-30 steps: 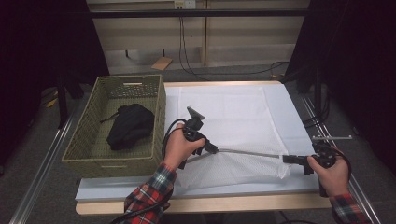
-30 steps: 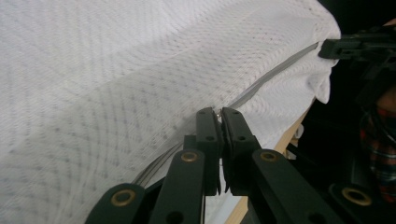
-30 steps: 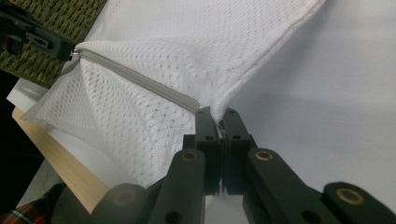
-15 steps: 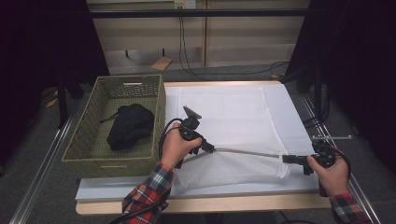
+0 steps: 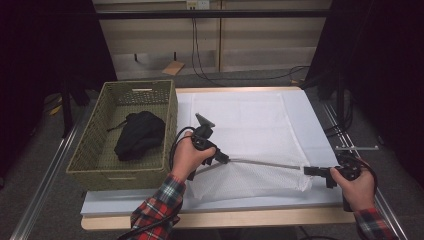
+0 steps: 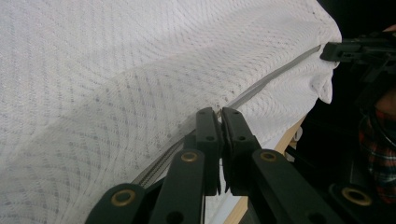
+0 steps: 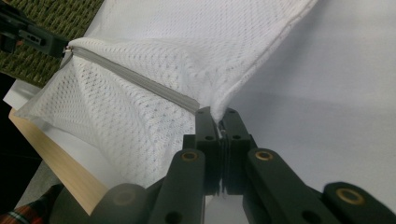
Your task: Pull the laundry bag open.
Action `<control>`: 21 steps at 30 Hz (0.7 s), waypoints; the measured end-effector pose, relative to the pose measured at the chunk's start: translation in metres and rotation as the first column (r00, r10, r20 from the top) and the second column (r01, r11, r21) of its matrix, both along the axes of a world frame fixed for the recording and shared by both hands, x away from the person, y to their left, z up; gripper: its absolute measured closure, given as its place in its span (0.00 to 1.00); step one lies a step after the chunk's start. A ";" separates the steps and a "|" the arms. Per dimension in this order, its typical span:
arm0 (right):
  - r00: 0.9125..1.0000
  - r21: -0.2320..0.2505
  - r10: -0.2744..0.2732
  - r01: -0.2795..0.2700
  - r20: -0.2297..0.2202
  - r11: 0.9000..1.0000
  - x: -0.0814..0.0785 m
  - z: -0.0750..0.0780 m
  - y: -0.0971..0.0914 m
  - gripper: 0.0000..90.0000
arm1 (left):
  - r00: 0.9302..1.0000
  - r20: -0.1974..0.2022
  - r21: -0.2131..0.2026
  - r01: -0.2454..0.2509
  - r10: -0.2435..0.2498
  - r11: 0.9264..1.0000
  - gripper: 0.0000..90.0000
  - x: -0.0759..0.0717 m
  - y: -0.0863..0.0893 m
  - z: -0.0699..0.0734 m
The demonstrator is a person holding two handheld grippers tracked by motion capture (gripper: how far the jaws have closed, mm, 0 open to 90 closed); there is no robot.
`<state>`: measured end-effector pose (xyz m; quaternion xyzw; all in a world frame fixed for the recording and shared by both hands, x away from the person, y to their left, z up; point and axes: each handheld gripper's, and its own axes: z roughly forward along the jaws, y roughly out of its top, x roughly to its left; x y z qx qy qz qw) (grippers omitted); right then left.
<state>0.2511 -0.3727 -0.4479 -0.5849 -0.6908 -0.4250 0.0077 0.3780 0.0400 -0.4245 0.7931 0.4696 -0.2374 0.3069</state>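
A white mesh bag (image 5: pixel 250 125) lies flat on the table, its grey zipper (image 5: pixel 265 163) running along the near side. My left gripper (image 5: pixel 225 160) is shut on the zipper's left end, where its jaws (image 6: pixel 220 114) pinch the zipper line against the mesh (image 6: pixel 116 70). At the opposite end my right gripper (image 5: pixel 307 170) is shut on the bag's corner (image 7: pixel 218 116). Between the two grippers the zipper (image 7: pixel 135 79) is stretched taut and lifted a little off the table. The left gripper (image 7: pixel 37 37) shows far off in the right gripper view, and the right gripper (image 6: pixel 336 50) in the left gripper view.
A green wicker basket (image 5: pixel 120 172) stands at the table's left and holds a black garment (image 5: pixel 137 135). A white board covers the table top (image 5: pixel 320 125); its wooden front edge (image 5: pixel 225 218) runs near the person's plaid sleeves. Cables and dark stands surround the table.
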 end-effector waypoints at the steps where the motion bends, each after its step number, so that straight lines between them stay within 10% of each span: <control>1: 1.000 0.000 0.000 0.000 0.000 1.000 0.000 0.000 0.000 0.99 | 1.000 0.000 0.000 0.000 0.000 1.000 0.96 0.000 0.000 0.000; 21: 1.000 -0.010 -0.006 0.006 0.000 1.000 0.000 0.000 0.000 0.99 | 1.000 0.003 -0.006 -0.005 0.005 1.000 0.96 0.000 0.010 0.006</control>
